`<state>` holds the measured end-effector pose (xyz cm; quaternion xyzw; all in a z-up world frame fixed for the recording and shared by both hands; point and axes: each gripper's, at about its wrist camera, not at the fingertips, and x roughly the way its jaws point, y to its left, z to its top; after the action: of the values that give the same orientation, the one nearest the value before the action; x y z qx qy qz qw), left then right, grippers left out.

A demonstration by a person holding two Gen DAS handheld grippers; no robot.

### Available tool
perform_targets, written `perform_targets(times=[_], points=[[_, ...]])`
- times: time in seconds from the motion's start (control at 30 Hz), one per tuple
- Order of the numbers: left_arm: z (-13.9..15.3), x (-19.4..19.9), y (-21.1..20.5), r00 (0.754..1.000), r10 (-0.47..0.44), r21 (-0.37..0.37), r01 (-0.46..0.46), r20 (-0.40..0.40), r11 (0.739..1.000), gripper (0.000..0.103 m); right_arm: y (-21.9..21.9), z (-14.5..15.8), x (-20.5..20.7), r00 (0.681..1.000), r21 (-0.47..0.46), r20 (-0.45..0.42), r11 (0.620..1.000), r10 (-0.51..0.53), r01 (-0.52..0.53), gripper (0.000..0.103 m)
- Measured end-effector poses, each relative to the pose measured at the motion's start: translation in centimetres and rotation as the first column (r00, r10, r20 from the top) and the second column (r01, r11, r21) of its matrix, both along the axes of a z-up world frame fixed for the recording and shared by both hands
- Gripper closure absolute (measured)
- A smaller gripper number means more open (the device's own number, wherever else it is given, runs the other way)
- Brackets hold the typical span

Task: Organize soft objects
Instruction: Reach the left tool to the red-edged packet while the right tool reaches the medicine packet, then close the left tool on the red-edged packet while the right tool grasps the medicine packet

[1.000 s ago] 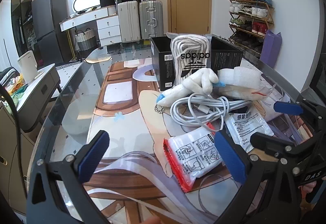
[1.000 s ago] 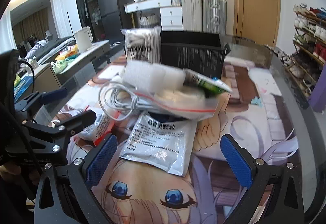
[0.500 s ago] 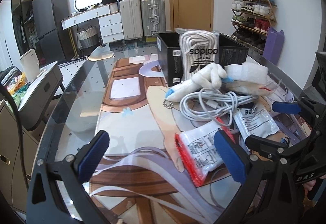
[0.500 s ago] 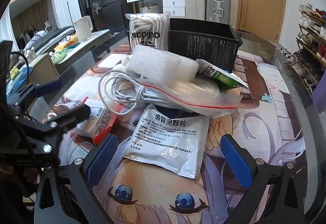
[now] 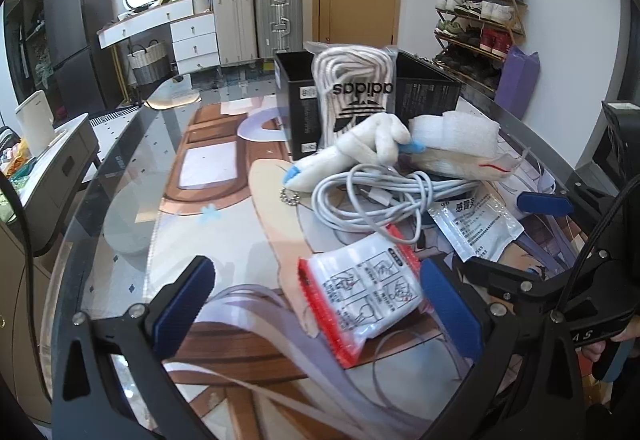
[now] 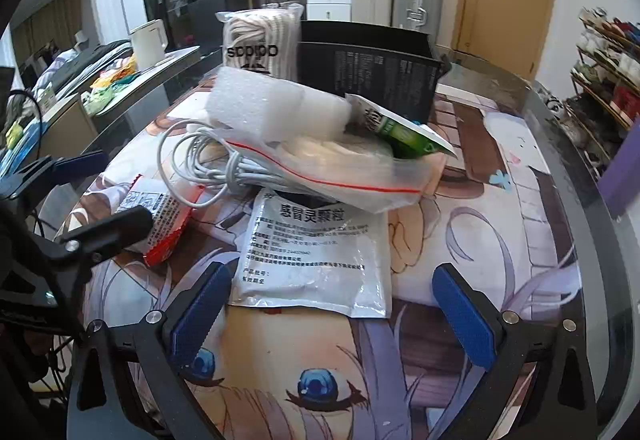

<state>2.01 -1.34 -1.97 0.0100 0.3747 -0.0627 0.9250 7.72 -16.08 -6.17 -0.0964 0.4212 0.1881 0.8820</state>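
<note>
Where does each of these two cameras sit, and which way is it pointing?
Left wrist view: sits on the left gripper, looking forward over the table at the red-edged packet between its open blue jaws; the right gripper shows at right.
Right wrist view: sits on the right gripper, facing the white medicine sachet between its open jaws; the left gripper shows at left.
Shared: both see the white cable, foam roll, adidas bag and black box.

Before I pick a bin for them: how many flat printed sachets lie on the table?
2: a red-edged sachet between the left gripper's fingers, and a silver sachet beyond the right gripper. The pile may hide more.
</note>
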Motion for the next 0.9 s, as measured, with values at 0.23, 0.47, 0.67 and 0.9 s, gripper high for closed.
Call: perform_targets(times=[0.23,0.47,0.67,0.9], points=[[-0.7,0.7,-0.1,0.998,-0.022,-0.034,0.02,-0.056,0.999,0.001,-0.3,-0.1,0.6,1.0,0.003,-0.01,1.0,0.029,-0.029,0.001],[-0.8,0.7,0.4,0.993,-0.074,-0.121,0.062,-0.095,0.991,0.025,-0.4,0.0,0.5,0.998,0.008,-0.013,0.998,0.056,-0.056,0.008],[-0.2,-0.2,0.1,0.988,-0.122,-0.142,0.107,-0.098,0.984,0.051,-0.2,0.1,0.3,0.998,0.013,-0.017,0.998,0.063,-0.063,0.01],[0.1,-0.8,0.5,0.986,-0.14,-0.137,0.126,-0.094,0.982,0.055,0.3,0.1,0.7,0.998,0.006,-0.018,0.998,0.066,-0.066,0.013]])
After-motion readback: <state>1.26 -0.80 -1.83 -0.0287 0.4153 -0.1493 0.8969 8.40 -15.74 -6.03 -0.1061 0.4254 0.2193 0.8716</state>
